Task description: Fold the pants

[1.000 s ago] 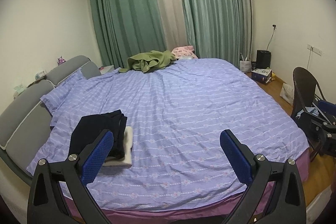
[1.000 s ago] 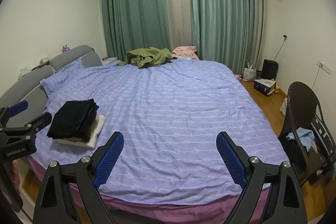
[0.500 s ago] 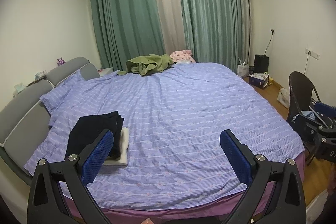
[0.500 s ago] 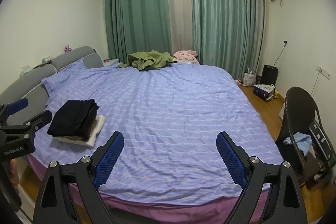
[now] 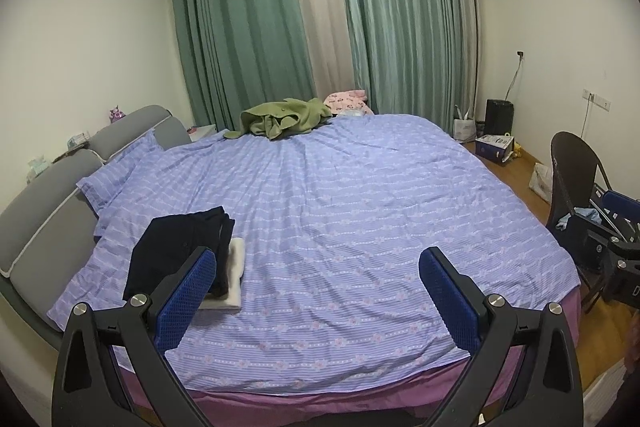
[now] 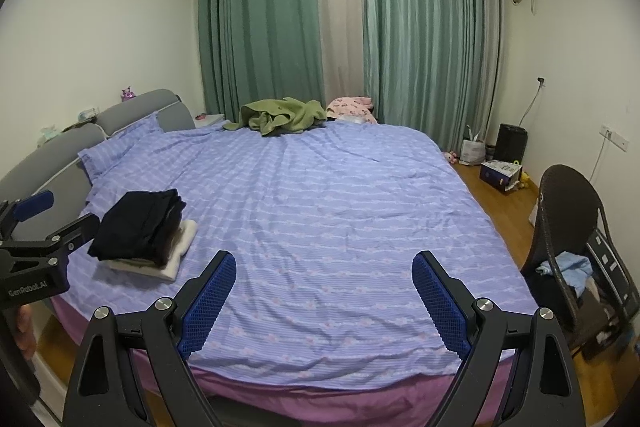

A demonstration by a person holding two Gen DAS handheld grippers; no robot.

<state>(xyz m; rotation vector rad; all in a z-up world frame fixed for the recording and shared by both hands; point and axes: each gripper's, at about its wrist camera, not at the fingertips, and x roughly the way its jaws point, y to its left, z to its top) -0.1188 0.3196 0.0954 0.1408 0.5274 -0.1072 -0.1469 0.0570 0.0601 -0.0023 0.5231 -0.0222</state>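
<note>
Gaping empty, both grippers face the bed (image 5: pixel 340 211); only right view shows brown trousers (image 6: pixel 170 241).

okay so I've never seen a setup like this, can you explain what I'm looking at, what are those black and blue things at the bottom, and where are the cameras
Those are two handheld tools, each with a two-finger claw and a wide-angle camera looking forward along its fingers. A person holds one in each hand. One picture comes from the left claw, the other from the right claw. Both are open and hold nothing. In the right picture the left tool also shows at the left edge. Ahead is a bed with a purple cover. On its left side sits a stack of folded dark pants on a white folded cloth. A crumpled green garment lies at the far edge.
</note>
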